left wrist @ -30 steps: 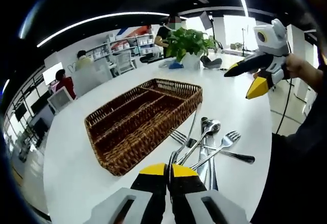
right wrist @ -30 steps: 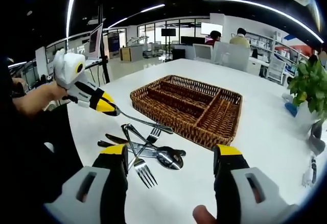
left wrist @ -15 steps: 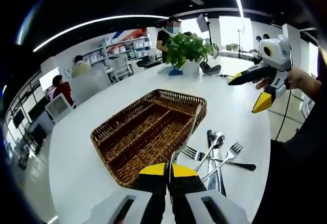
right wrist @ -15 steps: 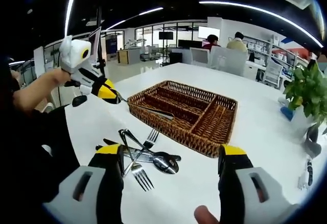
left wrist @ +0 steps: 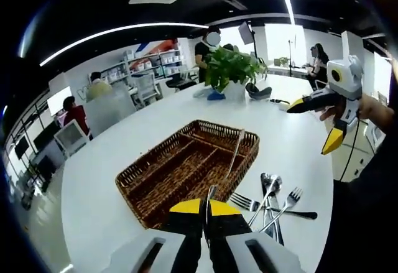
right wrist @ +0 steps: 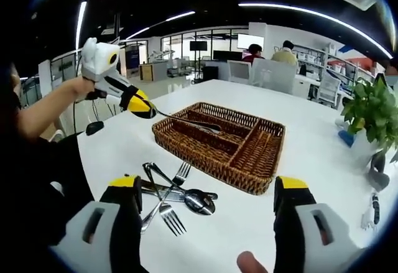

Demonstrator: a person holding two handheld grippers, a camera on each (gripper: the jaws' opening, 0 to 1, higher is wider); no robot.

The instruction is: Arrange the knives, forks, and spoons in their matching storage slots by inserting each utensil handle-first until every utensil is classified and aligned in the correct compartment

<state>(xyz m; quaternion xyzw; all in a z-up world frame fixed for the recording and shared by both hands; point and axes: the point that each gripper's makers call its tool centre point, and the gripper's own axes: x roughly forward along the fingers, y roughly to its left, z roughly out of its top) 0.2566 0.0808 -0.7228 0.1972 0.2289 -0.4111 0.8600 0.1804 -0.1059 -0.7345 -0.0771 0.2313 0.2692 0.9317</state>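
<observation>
Left gripper view: left tongs, jaws pressed together on the handle end of a knife. The blade runs away from the jaws and now lies over the wicker tray, its tip near the far rim; a second ago it hung over the bench beside the pile, so the knife has been carried from the pile to above the tray. Which slot it sits over cannot be told.

Right gripper view: left tongs at the tray's left end, knife slanting down across the long slots of the wicker tray, apparently not yet resting in one. The handle is in the jaws, so a handle-first insertion looks to need a turn or a regrip.

Right tongs: jaws wide apart, carrying nothing, held back on the near side of the bench.

Loose cutlery: forks, a spoon and at least one more knife, crossed in a heap on the bench just near of the tray, in the left gripper view at.

Tray slots: no utensil seen inside. Sorting is at its first item.
</observation>
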